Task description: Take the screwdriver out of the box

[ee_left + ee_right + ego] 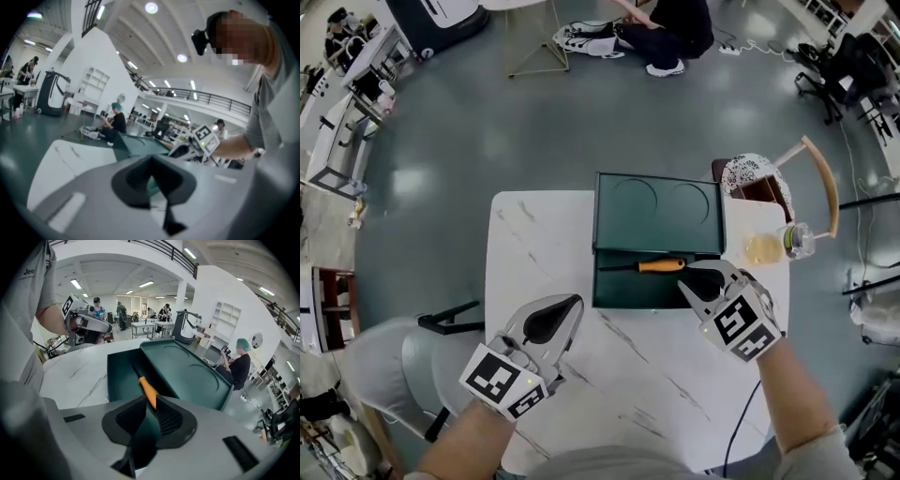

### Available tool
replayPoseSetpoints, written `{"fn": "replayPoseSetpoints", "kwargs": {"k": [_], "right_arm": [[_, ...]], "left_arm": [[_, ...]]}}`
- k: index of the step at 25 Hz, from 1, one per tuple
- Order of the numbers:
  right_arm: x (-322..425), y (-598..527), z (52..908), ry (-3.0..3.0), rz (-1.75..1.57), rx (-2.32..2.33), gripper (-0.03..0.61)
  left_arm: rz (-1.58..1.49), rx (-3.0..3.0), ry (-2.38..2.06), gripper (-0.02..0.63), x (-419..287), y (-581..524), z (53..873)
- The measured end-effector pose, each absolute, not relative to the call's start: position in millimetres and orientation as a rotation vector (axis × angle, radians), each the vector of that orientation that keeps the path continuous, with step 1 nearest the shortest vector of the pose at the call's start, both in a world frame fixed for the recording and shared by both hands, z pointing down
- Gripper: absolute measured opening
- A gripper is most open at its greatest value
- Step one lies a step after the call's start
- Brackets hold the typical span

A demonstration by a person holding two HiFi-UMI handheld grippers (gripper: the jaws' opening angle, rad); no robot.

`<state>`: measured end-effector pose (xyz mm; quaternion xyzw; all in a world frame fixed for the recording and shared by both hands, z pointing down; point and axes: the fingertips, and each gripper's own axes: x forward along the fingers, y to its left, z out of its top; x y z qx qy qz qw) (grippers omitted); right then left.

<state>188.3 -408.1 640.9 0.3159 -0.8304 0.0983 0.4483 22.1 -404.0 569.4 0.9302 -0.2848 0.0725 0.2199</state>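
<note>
While the left gripper (574, 304) rests closed at seven o'clock of the box (656, 212), the right gripper (686, 279) (jaws narrowly parted, empty) hovers at four o'clock of the screwdriver (645, 266) handle.

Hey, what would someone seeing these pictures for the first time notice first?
The open dark green box on the far side of the white marble table stands out, with an orange-handled screwdriver lying in its tray. The right gripper is at the handle end, its jaws slightly apart. The left gripper hangs over the table nearer the person.
</note>
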Motion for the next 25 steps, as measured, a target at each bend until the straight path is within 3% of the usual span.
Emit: {"fn": "replayPoseSetpoints", "kwargs": {"k": [2, 20, 25], "right_arm": [[188.6, -409.1, 648.4, -2.011, 0.209, 0.759, 0.084], [180.8, -415.9, 673.6, -1.746, -0.138, 0.557, 0.137], [186.0, -419.2, 679.8, -1.657, -0.231, 0.536, 0.121]], "left_arm": [[0.212, 2.583, -0.775, 0.000, 25.1, -404.1, 576.1], [0.192, 2.496, -0.752, 0.000, 22.9, -402.0, 605.6], [0.201, 2.496, -0.747, 0.000, 21.2, -399.0, 609.2]]}}
